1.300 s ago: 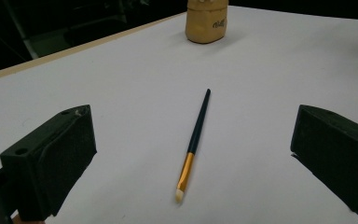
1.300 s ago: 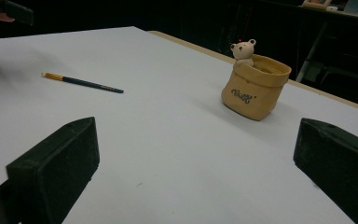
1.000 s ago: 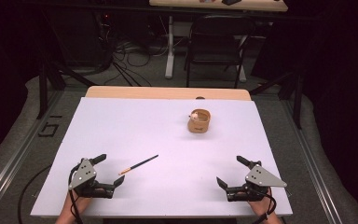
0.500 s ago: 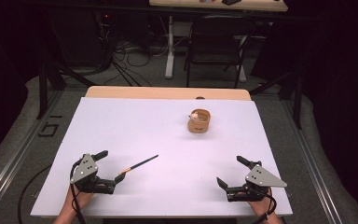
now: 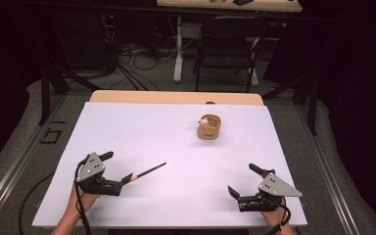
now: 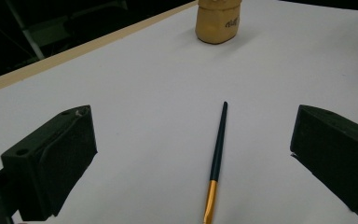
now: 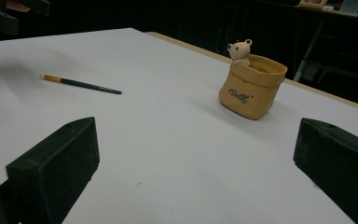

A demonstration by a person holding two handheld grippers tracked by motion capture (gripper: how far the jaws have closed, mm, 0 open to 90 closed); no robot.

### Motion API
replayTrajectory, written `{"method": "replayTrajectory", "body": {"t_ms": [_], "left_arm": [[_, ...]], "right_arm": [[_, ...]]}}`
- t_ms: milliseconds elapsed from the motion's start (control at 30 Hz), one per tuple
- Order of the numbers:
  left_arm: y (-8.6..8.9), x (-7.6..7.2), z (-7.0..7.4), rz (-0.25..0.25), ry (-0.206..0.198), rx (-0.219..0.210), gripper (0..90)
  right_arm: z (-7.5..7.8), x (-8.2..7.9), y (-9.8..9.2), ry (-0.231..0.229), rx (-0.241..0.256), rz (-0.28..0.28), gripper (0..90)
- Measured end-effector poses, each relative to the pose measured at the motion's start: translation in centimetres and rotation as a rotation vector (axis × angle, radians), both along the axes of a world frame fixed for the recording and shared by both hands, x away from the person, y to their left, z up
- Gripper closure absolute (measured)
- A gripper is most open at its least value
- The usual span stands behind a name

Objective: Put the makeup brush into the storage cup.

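Observation:
A dark pencil [image 5: 149,171] with an orange end lies on the white table [image 5: 176,142], left of the middle. My left gripper [image 5: 117,166] stands open at its orange end. In the left gripper view the pencil [image 6: 217,154] runs away from me between the wide-apart jaws of the left gripper [image 6: 193,121], untouched. A tan bag-shaped holder [image 5: 209,128] with a small bear figure stands upright further back, right of centre. My right gripper [image 5: 241,178] rests open near the front right edge, with nothing between its jaws. The right gripper [image 7: 196,135] looks towards the holder [image 7: 251,88] and the pencil [image 7: 81,84].
The table's wooden far edge [image 5: 176,97] shows beyond the white sheet. A black chair [image 5: 225,44] and cables stand on the floor behind the table. The holder [image 6: 218,21] sits far beyond the pencil's tip in the left gripper view.
My left gripper has shifted slightly towards the pencil's orange end. The right gripper, the pencil and the holder have stayed where they were.

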State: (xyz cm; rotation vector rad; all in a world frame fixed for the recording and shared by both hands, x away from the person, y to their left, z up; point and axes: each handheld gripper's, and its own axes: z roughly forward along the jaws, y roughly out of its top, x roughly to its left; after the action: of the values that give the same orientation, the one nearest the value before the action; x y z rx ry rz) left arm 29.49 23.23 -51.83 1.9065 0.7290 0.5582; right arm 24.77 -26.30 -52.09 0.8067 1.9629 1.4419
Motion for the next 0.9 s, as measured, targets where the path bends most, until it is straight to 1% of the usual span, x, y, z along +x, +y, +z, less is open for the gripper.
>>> {"method": "replayTrajectory", "body": {"t_ms": [33, 67, 133, 167, 200, 233, 333, 367, 433, 467, 500, 533, 567, 600, 633, 667, 700, 733, 767, 800, 833, 867, 900], "left_arm": [[0.1, 0.3, 0.3, 0.003, 0.02, 0.0, 0.2], [0.1, 0.3, 0.3, 0.003, 0.02, 0.0, 0.2], [0.0, 0.6, 0.5, 0.003, 0.039, 0.016, 0.2], [0.0, 0.6, 0.5, 0.003, 0.039, 0.016, 0.2], [-0.2, 0.8, 0.6, -0.001, 0.055, 0.036, 0.2], [-0.2, 0.8, 0.6, -0.001, 0.055, 0.036, 0.2], [-0.9, 1.7, 1.2, -0.025, 0.113, 0.109, 0.2], [-0.9, 1.7, 1.2, -0.025, 0.113, 0.109, 0.2], [-1.4, 2.2, 1.7, -0.044, 0.136, 0.16, 0.1], [-1.6, 2.4, 1.9, -0.049, 0.139, 0.177, 0.0], [-2.1, 2.9, 2.2, -0.07, 0.168, 0.211, 0.0], [-2.1, 2.9, 2.2, -0.07, 0.168, 0.211, 0.0], [-2.6, 3.3, 2.4, -0.085, 0.197, 0.258, 0.0], [-2.9, 3.5, 2.4, -0.091, 0.205, 0.277, 0.0], [-2.9, 3.5, 2.4, -0.091, 0.205, 0.277, 0.0], [-3.2, 3.8, 2.5, -0.096, 0.226, 0.31, 0.0], [-3.6, 4.2, 2.6, -0.112, 0.25, 0.341, 0.0], [-3.6, 4.2, 2.6, -0.112, 0.25, 0.341, 0.1], [-3.8, 4.4, 2.6, -0.115, 0.269, 0.361, 0.1], [-4.0, 4.6, 2.6, -0.117, 0.277, 0.374, 0.1], [-4.2, 4.9, 2.7, -0.118, 0.297, 0.398, 0.1], [-4.6, 5.3, 2.7, -0.124, 0.326, 0.426, 0.2], [-4.7, 5.5, 2.7, -0.126, 0.343, 0.437, 0.2]], "right_arm": [[0.0, 0.0, 0.0, -0.001, -0.002, 0.001, 0.0], [0.0, 0.0, 0.0, -0.001, -0.002, 0.001, 0.0], [0.0, -0.1, 0.0, -0.004, 0.006, 0.001, 0.0], [0.0, 0.0, 0.0, -0.004, 0.006, 0.001, 0.0], [0.0, 0.0, 0.0, 0.004, 0.001, 0.003, 0.0], [0.0, 0.0, 0.0, 0.004, 0.001, 0.003, 0.0], [0.0, -0.1, 0.0, -0.002, 0.004, 0.004, 0.0], [0.0, -0.1, 0.0, 0.003, 0.003, 0.007, 0.0], [0.0, -0.1, 0.0, 0.005, 0.003, 0.007, 0.0], [0.0, -0.1, 0.0, 0.004, 0.003, 0.006, 0.0], [0.0, 0.0, 0.0, 0.006, 0.011, 0.005, 0.0], [0.0, 0.0, 0.0, 0.006, 0.011, 0.005, 0.0], [0.0, 0.0, 0.0, 0.011, 0.011, 0.005, 0.0], [0.0, -0.1, 0.0, 0.009, 0.008, 0.006, 0.0], [0.0, -0.1, 0.0, 0.009, 0.008, 0.006, 0.0], [0.0, -0.1, 0.0, 0.012, 0.01, 0.006, 0.0], [0.0, -0.1, -0.1, 0.016, 0.008, 0.005, 0.0], [0.0, -0.1, -0.1, 0.016, 0.009, 0.004, 0.0], [0.0, -0.1, -0.1, 0.015, 0.012, 0.005, 0.0], [0.0, -0.1, -0.1, 0.015, 0.012, 0.005, 0.0], [0.0, 0.0, -0.1, 0.014, 0.01, 0.007, 0.0], [-0.1, 0.0, -0.1, 0.012, 0.016, 0.006, 0.0], [-0.1, 0.0, -0.1, 0.017, 0.013, 0.006, 0.0]]}}
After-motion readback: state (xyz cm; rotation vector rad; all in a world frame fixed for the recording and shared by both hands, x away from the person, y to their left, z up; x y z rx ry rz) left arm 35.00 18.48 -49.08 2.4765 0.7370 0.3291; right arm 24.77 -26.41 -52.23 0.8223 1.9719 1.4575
